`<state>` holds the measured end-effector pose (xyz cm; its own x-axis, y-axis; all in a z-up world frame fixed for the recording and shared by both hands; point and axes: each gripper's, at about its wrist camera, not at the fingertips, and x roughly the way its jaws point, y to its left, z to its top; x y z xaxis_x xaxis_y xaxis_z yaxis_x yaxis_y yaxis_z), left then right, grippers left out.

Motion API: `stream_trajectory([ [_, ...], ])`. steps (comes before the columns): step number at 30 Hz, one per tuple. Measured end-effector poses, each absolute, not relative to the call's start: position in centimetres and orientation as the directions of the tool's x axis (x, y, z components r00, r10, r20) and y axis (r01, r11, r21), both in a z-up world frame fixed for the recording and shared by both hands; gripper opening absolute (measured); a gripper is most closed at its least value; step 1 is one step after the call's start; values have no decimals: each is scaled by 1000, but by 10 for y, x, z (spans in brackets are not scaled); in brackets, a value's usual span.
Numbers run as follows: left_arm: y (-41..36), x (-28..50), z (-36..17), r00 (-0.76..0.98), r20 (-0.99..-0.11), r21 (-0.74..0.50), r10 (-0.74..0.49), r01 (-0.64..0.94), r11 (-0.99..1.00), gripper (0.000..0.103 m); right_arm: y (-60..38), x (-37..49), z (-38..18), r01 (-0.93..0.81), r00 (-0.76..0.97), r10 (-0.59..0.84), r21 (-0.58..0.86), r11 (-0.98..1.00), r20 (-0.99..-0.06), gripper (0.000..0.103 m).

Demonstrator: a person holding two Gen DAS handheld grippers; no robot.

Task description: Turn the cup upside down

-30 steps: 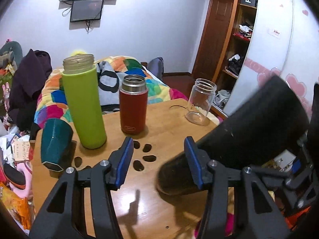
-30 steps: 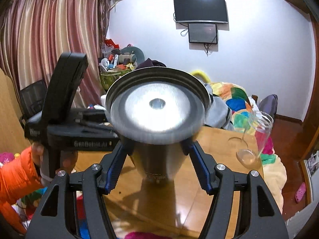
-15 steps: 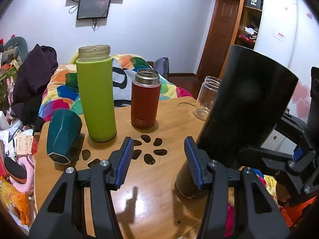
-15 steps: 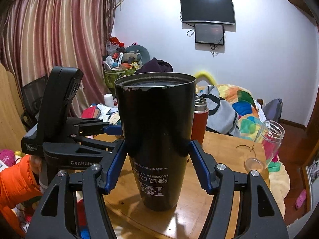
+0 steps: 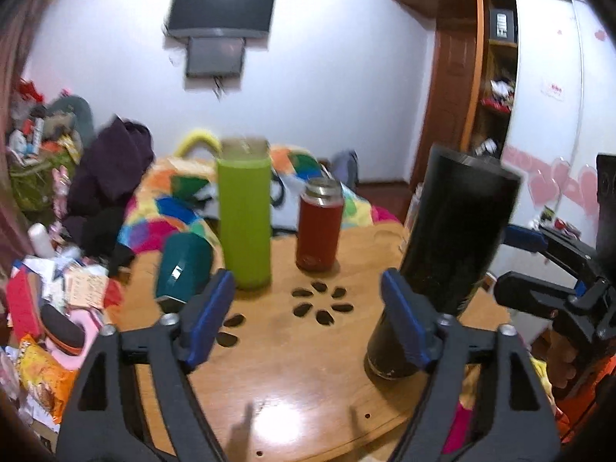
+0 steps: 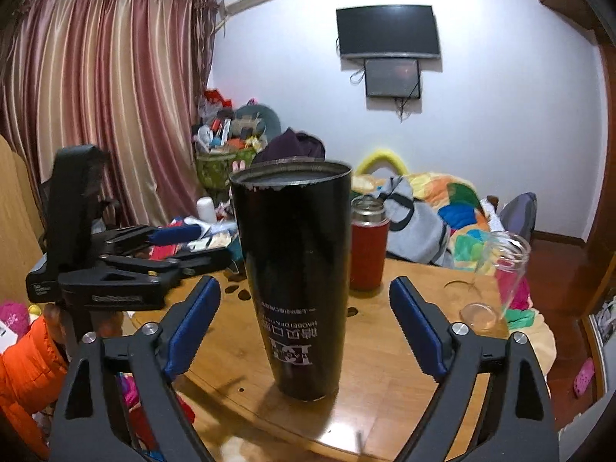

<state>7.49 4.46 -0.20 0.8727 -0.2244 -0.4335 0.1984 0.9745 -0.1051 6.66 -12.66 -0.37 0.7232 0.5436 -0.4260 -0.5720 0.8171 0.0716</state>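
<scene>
The black cup (image 6: 294, 285) stands inverted between the right gripper (image 6: 304, 327)'s spread fingers; a careless withdrawal could topple it.

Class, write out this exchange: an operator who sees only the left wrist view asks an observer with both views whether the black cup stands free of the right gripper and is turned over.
Operator: Is the right gripper off the black cup?
Observer: Yes. The right gripper is open, with a gap between each of its blue pads and the black cup.
Operator: Is the cup flipped?
Observer: Its white lettering reads upside down.
Operator: Is anything hidden behind it?
Observer: A glass jar stands on the table, apart from the cup.
</scene>
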Motion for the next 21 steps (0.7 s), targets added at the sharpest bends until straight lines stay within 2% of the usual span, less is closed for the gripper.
stream_trajectory([
  [1,45,68,1,886,-412,-99,-212,188,977,93,-131,62,-2,-564,731,541,78,822,-415,91],
  [3,43,46,10,927,-338,-76,-164,147,986,100,-138,56,2,-547,746,534,92,832,-398,103],
  [4,41,39,12,937,-316,-65,-148,134,989,103,-142,51,4,-533,758,525,95,840,-386,103],
  [7,30,15,19,963,-251,-17,-95,94,995,103,-149,40,9,-495,793,491,89,864,-360,103],
  [11,14,-4,17,967,-250,9,-55,59,998,103,-155,22,13,-444,840,440,63,894,-317,103],
  [16,6,-20,11,963,-261,-30,-66,60,998,103,-158,2,11,-396,874,387,29,918,-294,103],
  [21,3,-33,8,964,-261,-52,-54,42,998,103,-162,-2,8,-371,878,367,48,927,-305,103],
])
